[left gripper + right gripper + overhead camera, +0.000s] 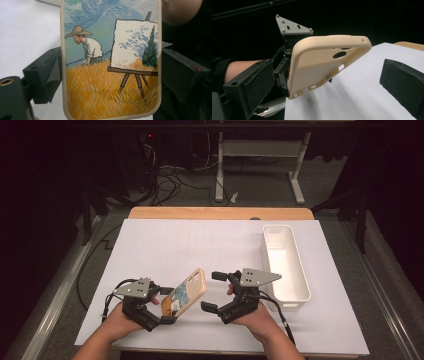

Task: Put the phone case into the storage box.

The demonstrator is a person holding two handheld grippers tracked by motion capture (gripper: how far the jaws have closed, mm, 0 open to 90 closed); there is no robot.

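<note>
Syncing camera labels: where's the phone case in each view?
High view: phone case low centre-left, tilted up, clamped in the left gripper.
Left gripper view: painted side of the case fills the centre, between the two jaws.
Right gripper view: its beige inner side, centre-left, in front of the open right gripper.
Shared landmark: the white table sheet.

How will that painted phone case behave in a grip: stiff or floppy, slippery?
The phone case is a thin empty shell, so probably light and somewhat flexible. The left gripper clamps its edges and it holds shape, tilted up. Its smooth rim may slip.
</note>
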